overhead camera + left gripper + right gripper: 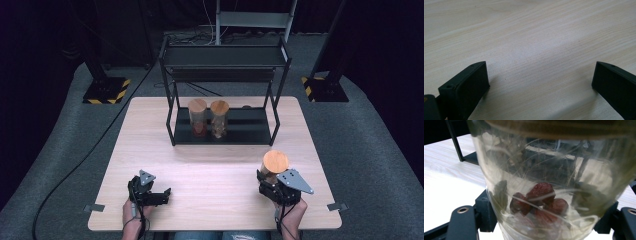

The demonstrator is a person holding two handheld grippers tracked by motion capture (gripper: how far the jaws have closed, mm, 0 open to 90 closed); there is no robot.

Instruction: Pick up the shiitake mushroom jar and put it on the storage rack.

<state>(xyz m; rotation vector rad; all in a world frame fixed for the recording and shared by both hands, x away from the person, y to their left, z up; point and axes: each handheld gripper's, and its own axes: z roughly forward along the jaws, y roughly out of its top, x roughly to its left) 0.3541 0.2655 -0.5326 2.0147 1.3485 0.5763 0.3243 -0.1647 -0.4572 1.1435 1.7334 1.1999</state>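
Right gripper (270, 181) is clamped on a clear glass jar (274, 169), jaws pressed against both sides of the glass. In the right gripper view that jar (554, 177) sits dead centre between the black jaws, with dark red dried fruits (540, 201) piled at its bottom. From above, the jar's round wooden lid (275, 161) shows just ahead of the gripper's grey three-cornered plate (296, 180), and the jar stands upright near the right front of the wooden table (210, 165).

Over on the other side, the left gripper (161, 194) sits low at the table's front left, well apart from the right one. Its jaws stand wide apart with nothing between them; the left gripper view has bare pale wood grain (536, 50) stretching out ahead.

Well beyond both grippers, toward the far edge, stands a black metal rack (225, 60). On its lower shelf are two more lidded jars side by side: one with reddish contents (197, 117) on the left, one with brownish contents (219, 119) just beside it.
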